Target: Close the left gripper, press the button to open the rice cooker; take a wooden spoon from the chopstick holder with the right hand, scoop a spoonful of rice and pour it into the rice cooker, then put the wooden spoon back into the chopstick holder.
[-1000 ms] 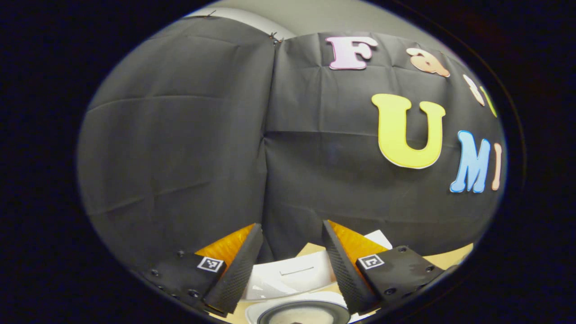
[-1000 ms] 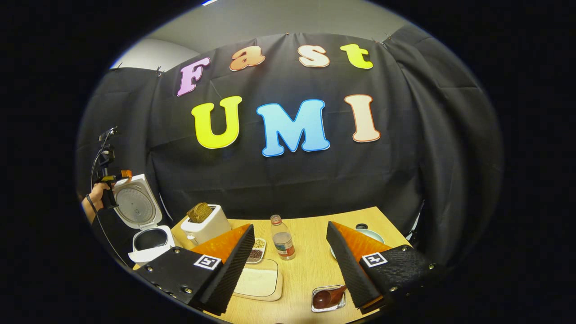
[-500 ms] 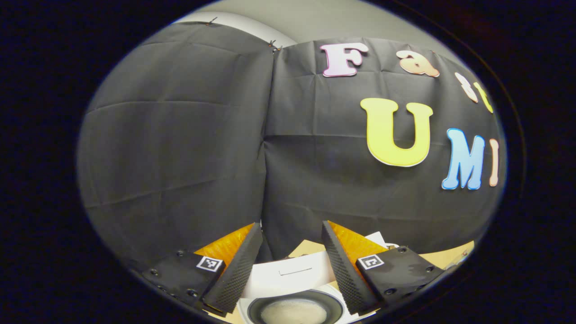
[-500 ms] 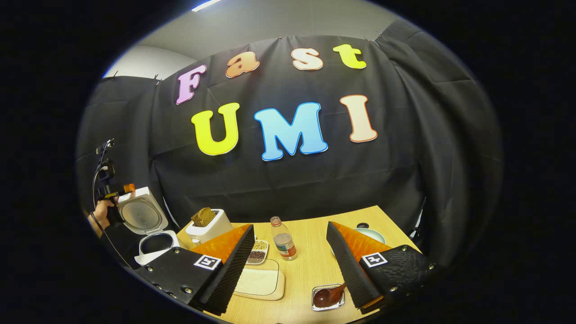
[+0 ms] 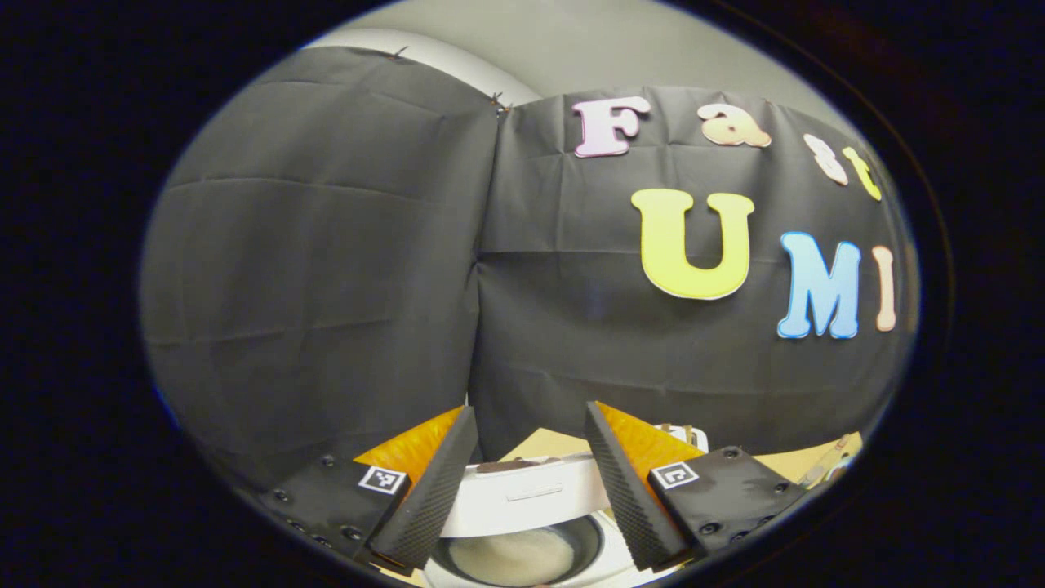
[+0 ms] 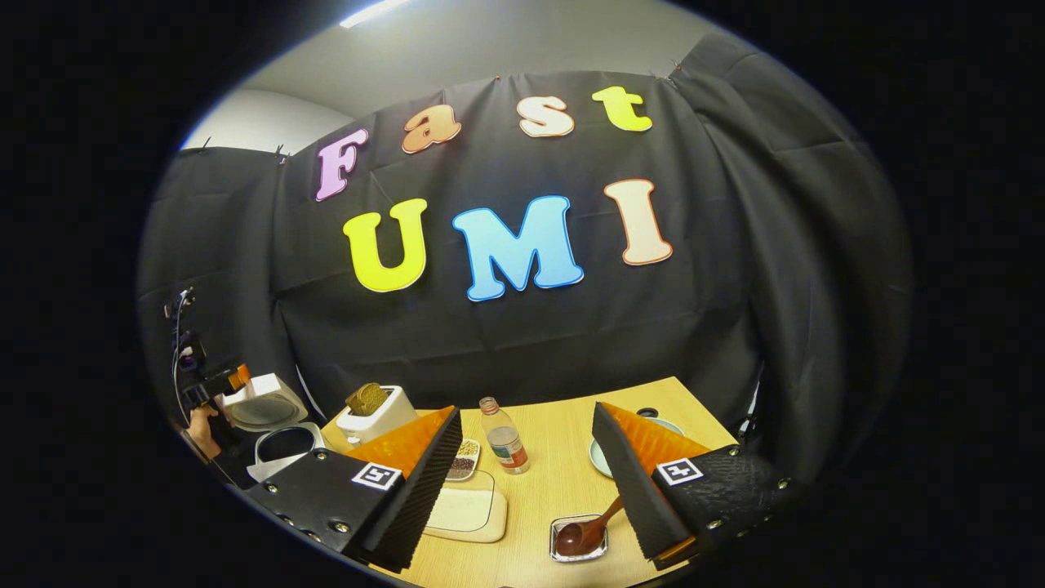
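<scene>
In the left gripper view my left gripper [image 5: 529,410] is open, with nothing between its fingers. Below it are the white rice cooker lid [image 5: 531,494] and the inner pot [image 5: 510,557] holding pale rice. In the right gripper view the rice cooker [image 6: 273,445] stands at the far left with its lid [image 6: 263,402] tilted low over the pot. The left gripper [image 6: 233,378] and a hand [image 6: 200,425] are just beside that lid. My right gripper [image 6: 526,415] is open and empty above the table. The wooden spoon [image 6: 581,532] lies in a small shiny tray [image 6: 578,551] near its right finger.
On the wooden table [image 6: 555,490] stand a white toaster [image 6: 371,412] with bread, a small bottle [image 6: 503,439], a dish of beans [image 6: 465,459] and a tray of white rice [image 6: 467,511]. A pale plate [image 6: 602,459] lies behind the right finger.
The rice cooker lid has swung down from upright to a low tilt, and the left gripper and hand have come down with it. The right gripper stays open over the table.
</scene>
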Available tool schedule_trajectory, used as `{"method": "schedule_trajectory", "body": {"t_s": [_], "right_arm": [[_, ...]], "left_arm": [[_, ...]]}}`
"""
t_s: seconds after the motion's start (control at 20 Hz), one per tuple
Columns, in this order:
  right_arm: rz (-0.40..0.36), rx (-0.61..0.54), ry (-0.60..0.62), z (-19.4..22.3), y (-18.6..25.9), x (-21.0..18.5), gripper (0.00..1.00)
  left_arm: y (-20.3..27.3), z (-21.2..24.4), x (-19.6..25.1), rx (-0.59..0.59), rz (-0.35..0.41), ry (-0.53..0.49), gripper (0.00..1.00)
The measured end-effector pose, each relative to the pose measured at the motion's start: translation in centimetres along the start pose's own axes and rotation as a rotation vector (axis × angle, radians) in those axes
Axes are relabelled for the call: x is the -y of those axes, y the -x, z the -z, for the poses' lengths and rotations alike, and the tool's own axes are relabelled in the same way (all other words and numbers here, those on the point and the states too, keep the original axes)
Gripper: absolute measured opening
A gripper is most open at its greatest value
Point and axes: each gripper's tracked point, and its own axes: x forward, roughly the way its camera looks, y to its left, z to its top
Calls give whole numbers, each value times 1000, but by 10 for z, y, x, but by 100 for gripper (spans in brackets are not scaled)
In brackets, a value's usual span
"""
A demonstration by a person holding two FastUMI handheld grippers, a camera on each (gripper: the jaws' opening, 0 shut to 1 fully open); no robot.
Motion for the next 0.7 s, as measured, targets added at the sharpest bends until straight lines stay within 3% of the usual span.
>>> {"method": "schedule_trajectory", "body": {"t_s": [0.25,0.3,0.6,0.7], "right_arm": [[0,1,1,-1,7,3,98],[-2,3,0,-1,8,2,98],[-7,6,-1,-4,13,2,98],[-11,6,-1,-4,15,0,98]], "left_arm": [[19,38,10,-70,6,-36,96],[25,45,11,-88,9,-31,92],[39,83,19,-187,22,-3,92],[42,102,19,-246,28,-10,85]]}}
